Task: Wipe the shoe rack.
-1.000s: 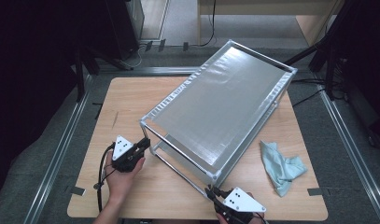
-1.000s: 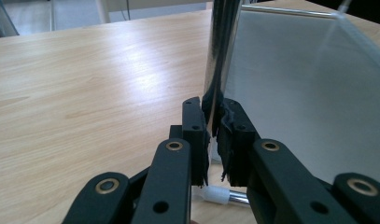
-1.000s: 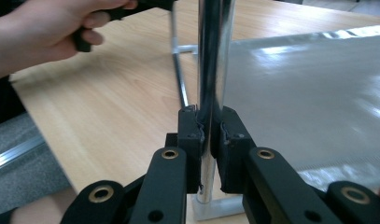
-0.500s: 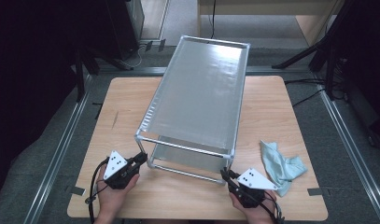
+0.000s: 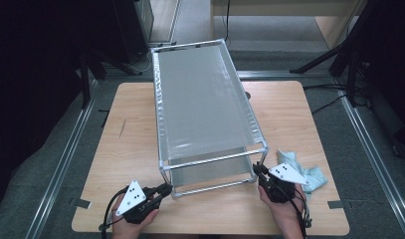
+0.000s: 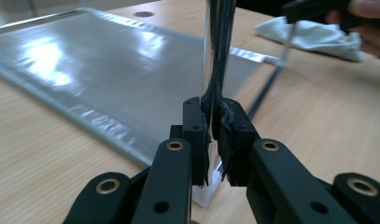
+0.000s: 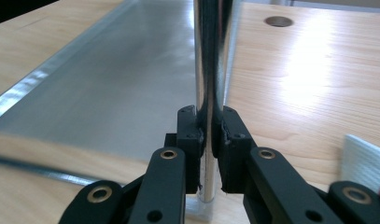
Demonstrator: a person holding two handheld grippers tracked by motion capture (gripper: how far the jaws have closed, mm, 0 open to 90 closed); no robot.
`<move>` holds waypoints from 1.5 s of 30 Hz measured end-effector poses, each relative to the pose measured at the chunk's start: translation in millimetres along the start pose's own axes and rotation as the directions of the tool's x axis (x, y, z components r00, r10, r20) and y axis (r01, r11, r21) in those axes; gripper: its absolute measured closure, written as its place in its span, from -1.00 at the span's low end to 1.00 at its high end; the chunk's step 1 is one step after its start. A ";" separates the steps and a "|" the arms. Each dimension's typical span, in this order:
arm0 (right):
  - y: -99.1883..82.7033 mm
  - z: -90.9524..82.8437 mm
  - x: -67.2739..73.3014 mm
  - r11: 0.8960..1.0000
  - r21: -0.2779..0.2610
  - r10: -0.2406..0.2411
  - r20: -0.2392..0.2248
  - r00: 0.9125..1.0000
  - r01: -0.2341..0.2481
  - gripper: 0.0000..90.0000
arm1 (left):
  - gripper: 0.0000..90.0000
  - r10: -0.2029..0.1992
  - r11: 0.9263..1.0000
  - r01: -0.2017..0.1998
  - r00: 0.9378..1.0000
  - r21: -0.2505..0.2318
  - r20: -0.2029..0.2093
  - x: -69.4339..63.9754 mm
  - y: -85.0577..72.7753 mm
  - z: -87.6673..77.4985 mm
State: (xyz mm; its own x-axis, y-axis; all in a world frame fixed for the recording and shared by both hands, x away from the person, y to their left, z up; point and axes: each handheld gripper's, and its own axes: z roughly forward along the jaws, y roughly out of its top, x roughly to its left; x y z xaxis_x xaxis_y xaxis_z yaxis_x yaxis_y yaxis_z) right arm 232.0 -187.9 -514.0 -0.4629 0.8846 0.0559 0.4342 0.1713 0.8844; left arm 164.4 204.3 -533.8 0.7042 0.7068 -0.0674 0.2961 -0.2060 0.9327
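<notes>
- Two-tier metal rack (image 5: 205, 107) with grey mesh shelves is seen standing lengthwise on the wooden table (image 5: 289, 114), one short end toward the person.
- The rack's near-left corner post (image 6: 219, 51) is clamped between the jaws of the left gripper (image 5: 162, 189), low down close to the table; in the left gripper view the jaws are pressed against the post on both sides.
- The near-right corner post (image 7: 209, 56) is clamped the same way by the right gripper (image 5: 260, 172), as shown in the right gripper view.
- Each gripper is held by a hand (image 5: 284, 209) entering from the bottom edge of the high view.
- A crumpled pale blue cloth (image 5: 309, 174) is seen lying on the table just beside the right gripper.
- A round hole (image 7: 278, 21) is seen in the tabletop past the rack's right side.
</notes>
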 end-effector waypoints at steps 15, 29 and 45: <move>2.6 11.9 -33.2 0.998 -0.051 0.038 0.035 0.999 -0.036 0.78 | 0.82 0.059 0.998 -0.057 0.981 -0.015 0.186 -32.6 1.2 15.9; 7.2 -52.4 -65.9 0.997 -0.054 0.062 0.021 0.998 -0.061 0.01 | 0.81 0.055 0.999 -0.054 0.981 -0.008 0.185 -30.6 -0.7 13.3; -34.3 -51.6 -95.2 0.977 0.182 0.079 0.172 0.982 -0.110 -0.19 | 0.63 0.016 1.000 -0.016 0.983 -0.003 0.184 -31.4 0.3 13.7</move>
State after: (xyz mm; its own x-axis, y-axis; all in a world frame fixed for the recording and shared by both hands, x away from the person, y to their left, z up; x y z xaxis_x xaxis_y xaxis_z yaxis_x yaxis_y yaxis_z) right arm 221.3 -300.4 -525.8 -0.2873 0.9568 0.0448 0.6159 0.1487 0.7737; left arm 151.2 172.7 -536.3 0.8156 0.5669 -0.1160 0.2827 -0.2155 0.9347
